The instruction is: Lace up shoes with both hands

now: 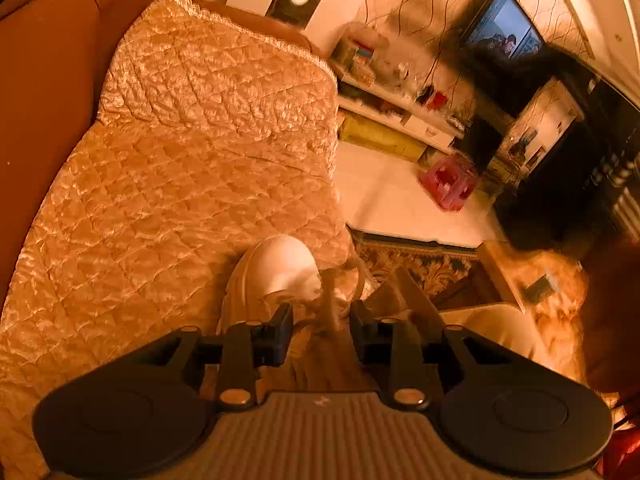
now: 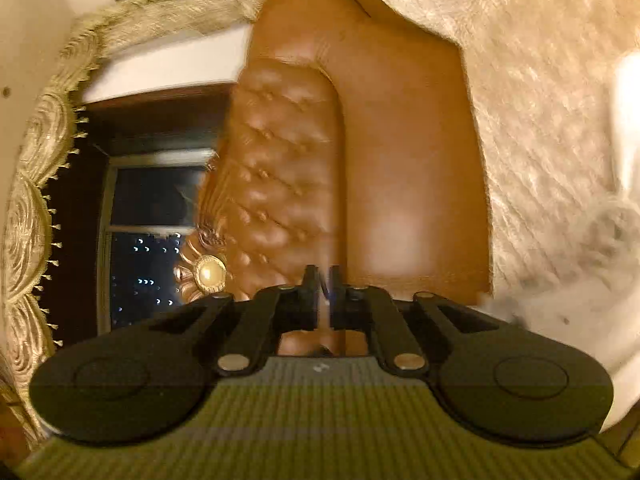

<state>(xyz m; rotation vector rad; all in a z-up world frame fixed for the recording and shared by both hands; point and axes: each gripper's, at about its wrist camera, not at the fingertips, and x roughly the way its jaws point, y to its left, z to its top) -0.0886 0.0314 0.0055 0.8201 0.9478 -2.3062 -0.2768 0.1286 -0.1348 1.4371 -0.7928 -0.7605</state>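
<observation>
A white shoe [image 1: 276,272] lies on the quilted sofa cover [image 1: 180,160], toe pointing away, just beyond my left gripper [image 1: 322,320]. Its fingers stand apart. Blurred pale laces [image 1: 334,296] run up through the gap, and neither pad visibly presses on them. In the right wrist view my right gripper [image 2: 325,286] is shut, with a thin pale strip of shoelace [image 2: 325,312] pinched between its pads. It points level at the brown leather sofa arm [image 2: 360,160]. A blurred white shape at the right edge may be the shoe; I cannot tell.
The brown sofa back [image 1: 48,60] rises on the left. On the floor to the right are a patterned rug [image 1: 420,268], a pink crate [image 1: 450,182], a low white cabinet [image 1: 400,112] and a television [image 1: 504,28]. A dark window [image 2: 152,240] and fringed curtain [image 2: 36,200] lie behind the sofa arm.
</observation>
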